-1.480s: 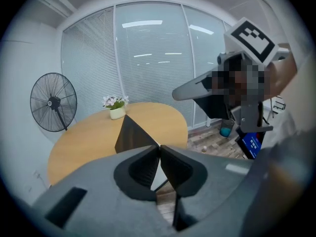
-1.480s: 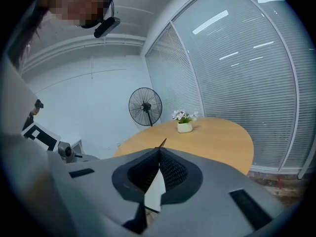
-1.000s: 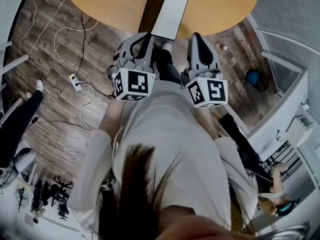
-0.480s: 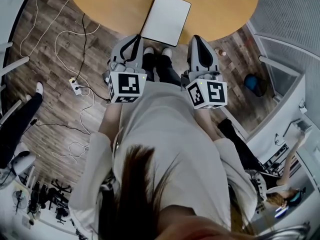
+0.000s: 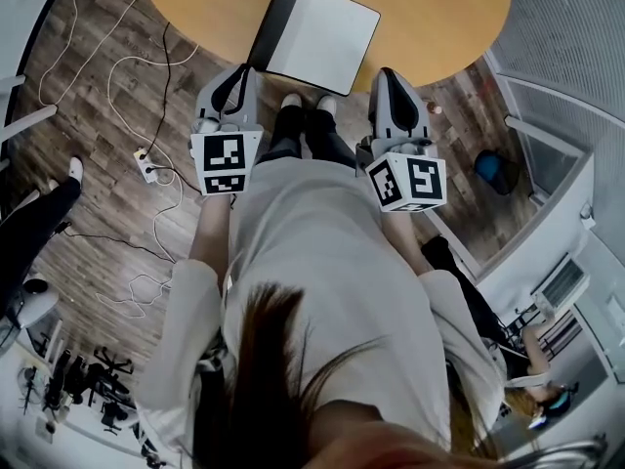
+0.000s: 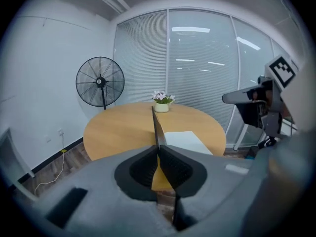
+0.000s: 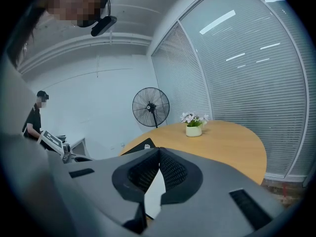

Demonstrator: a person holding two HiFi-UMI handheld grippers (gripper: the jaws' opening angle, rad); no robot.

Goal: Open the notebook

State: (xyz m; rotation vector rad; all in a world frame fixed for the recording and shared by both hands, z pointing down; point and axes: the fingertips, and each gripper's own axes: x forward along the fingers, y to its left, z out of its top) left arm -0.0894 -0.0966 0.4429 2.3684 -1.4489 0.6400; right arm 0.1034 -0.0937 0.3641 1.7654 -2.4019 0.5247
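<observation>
The notebook lies on the round wooden table (image 5: 430,18), its white page (image 5: 327,39) bared. Its black cover (image 5: 276,13) stands lifted and leans to the left. My left gripper (image 5: 246,66) is shut on the cover's near edge. In the left gripper view the cover (image 6: 156,127) shows edge-on as a thin dark blade running into the closed jaws (image 6: 159,149), with the white page (image 6: 185,141) to its right. My right gripper (image 5: 386,71) hovers by the notebook's right near corner, shut with nothing between its tips (image 7: 159,149); the black cover (image 7: 140,146) shows beyond.
A small pot of flowers (image 6: 162,106) stands at the table's far side. A pedestal fan (image 6: 99,82) is behind the table, by the blind-covered glass wall. Cables and a power strip (image 5: 146,154) lie on the wood floor at left. A person (image 7: 34,120) stands at left.
My left gripper has moved left with the cover, which has swung over so its black outer face now shows. The right gripper has stayed put.
</observation>
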